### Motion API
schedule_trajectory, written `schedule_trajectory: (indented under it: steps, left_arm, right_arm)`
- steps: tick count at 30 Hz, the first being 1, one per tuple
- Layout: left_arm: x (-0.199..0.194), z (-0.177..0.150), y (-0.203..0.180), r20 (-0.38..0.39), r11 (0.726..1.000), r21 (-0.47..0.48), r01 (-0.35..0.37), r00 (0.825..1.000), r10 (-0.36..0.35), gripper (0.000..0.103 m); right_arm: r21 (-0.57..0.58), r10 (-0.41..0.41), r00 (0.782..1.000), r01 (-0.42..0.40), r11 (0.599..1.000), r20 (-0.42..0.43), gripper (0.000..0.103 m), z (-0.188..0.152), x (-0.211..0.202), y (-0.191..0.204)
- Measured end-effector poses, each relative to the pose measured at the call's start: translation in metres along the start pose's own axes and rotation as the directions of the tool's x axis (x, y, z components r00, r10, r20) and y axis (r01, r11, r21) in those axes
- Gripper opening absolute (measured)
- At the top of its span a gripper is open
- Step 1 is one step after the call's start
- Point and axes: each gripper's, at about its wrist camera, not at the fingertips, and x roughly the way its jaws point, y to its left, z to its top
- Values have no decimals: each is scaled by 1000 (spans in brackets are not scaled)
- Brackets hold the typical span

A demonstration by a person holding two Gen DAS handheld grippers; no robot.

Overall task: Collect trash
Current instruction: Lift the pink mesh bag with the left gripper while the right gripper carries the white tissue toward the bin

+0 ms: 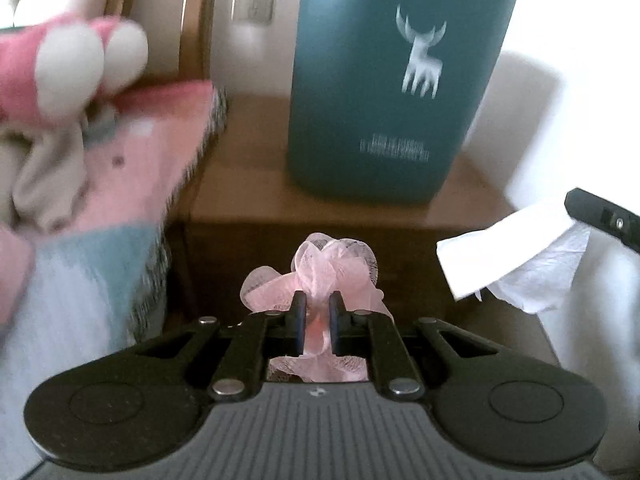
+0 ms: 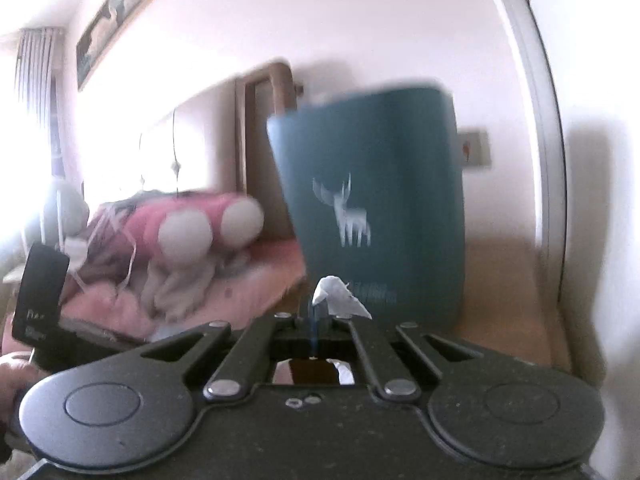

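My left gripper [image 1: 318,300] is shut on a crumpled pink mesh wrapper [image 1: 320,268], which bulges out past the fingertips. Ahead of it a teal waste bin [image 1: 396,92] with a white deer print stands on a brown bedside cabinet [image 1: 248,184]. At the right edge of the left wrist view a black finger of the right gripper [image 1: 604,220] pinches a white tissue [image 1: 516,264]. In the right wrist view my right gripper [image 2: 318,312] is shut on that white tissue [image 2: 340,294], just in front of the teal waste bin [image 2: 376,208]. The bin's inside is hidden.
A bed with a pink and blue blanket [image 1: 104,216] and a pink plush toy [image 1: 72,68] lies to the left. A wooden headboard [image 2: 264,128] and white wall stand behind. The left gripper's body [image 2: 40,292] and a hand [image 2: 10,384] show at the left edge of the right wrist view.
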Motion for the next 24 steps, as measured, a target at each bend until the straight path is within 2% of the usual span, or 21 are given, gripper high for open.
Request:
schedule_trajectory:
  steps: [6,11,19,24]
  left_arm:
    - [-35,46,-10,95,1000,-5,21,995,-21,9]
    - [-72,90,-16,194,999,0,34,980,-34,9]
    - [-128,167,-39,343,999,52,-1,939,-17,9]
    - [-147,202,-64,415,993,101,-65,910,18,9]
  right_arm:
    - [-53,-3,991,10,999,131,0,57,-8,7]
    - [-125,1,973,29,992,232,0,103,-14,18]
    - [-204,-26,952,92,975,306,0,175,-5,28]
    - [-242,-49,942,136,961,333,0,208,3,35]
